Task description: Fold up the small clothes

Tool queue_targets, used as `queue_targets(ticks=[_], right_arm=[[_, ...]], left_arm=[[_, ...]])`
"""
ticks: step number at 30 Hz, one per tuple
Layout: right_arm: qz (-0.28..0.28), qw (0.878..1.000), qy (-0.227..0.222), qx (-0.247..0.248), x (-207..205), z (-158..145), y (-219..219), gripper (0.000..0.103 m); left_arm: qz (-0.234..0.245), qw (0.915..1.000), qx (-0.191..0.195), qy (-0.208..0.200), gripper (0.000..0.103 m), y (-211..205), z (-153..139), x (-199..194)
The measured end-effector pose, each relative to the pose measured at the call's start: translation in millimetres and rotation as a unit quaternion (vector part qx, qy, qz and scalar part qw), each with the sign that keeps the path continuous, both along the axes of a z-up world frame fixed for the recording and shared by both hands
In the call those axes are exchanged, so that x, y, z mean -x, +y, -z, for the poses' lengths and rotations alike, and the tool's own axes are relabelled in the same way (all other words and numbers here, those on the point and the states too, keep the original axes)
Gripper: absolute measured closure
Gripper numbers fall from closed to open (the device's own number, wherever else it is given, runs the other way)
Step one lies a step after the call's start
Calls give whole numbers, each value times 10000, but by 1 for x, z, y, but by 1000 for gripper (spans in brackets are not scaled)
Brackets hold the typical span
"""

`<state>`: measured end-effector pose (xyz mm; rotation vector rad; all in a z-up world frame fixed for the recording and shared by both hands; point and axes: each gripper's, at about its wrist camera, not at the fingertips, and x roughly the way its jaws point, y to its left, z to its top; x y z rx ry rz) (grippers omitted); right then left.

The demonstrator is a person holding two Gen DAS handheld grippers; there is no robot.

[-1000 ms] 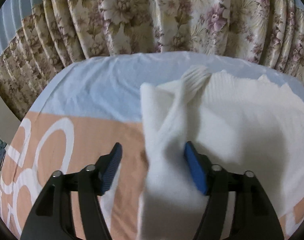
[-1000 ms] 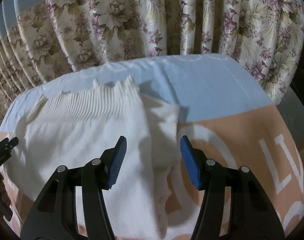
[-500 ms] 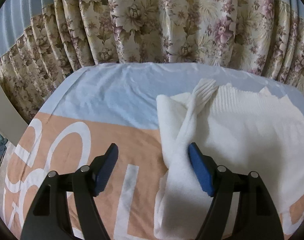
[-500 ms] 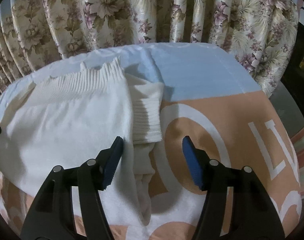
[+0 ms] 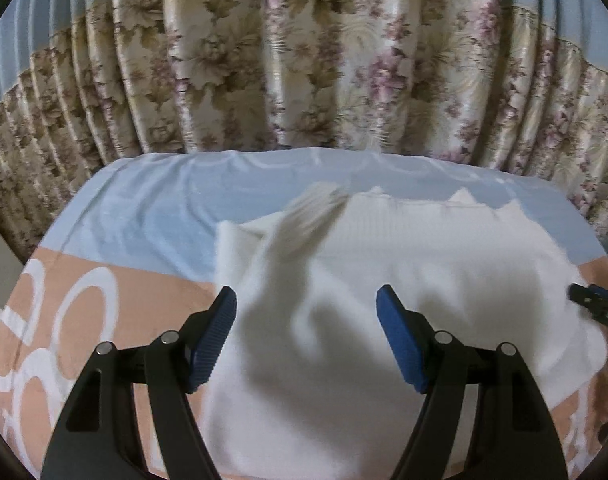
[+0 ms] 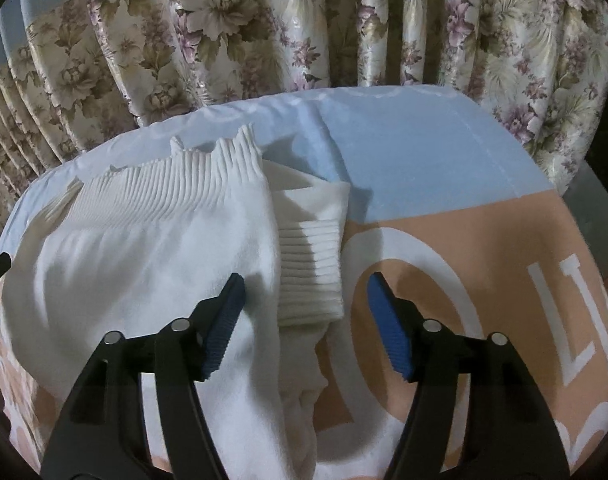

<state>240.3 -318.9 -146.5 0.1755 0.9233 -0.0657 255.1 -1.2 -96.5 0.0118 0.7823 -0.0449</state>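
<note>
White sweater (image 6: pixel 152 264) lies spread on the bed (image 6: pixel 423 168), ribbed cuff (image 6: pixel 309 276) folded at its right edge, while both left tongs (image 5: pixel 305 312) and right tongs (image 6: pixel 304 300) hover spread apart, gripping nothing.

Black tool (image 5: pixel 306 312) arms, ribbed blue pads (image 5: pixel 399 344), silver screws (image 5: pixel 170 337)

Floral curtain (image 5: pixel 304 80), peach-and-blue bedsheet (image 6: pixel 443 168).
</note>
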Motion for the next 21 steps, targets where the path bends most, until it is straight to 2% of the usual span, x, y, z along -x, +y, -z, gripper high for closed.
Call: queue_targets(ticks=[5,8,15,21], right_arm=[[17,9997,11,-225,-8,8,-8,21],[21,9985,14,-541,-11,13,-14,19],[-39,9956,13,-932,-14,16,-21,18],[-119,9959,103,-893,-19,22,-13,18]], left_arm=[[265,9995,106,94,29,-29,8,3],[368,9991,143,160,29,-43,15,4],[395,9988,153,253,29,-53,25,5],[382,9988,197,254,29,-51,26,8]])
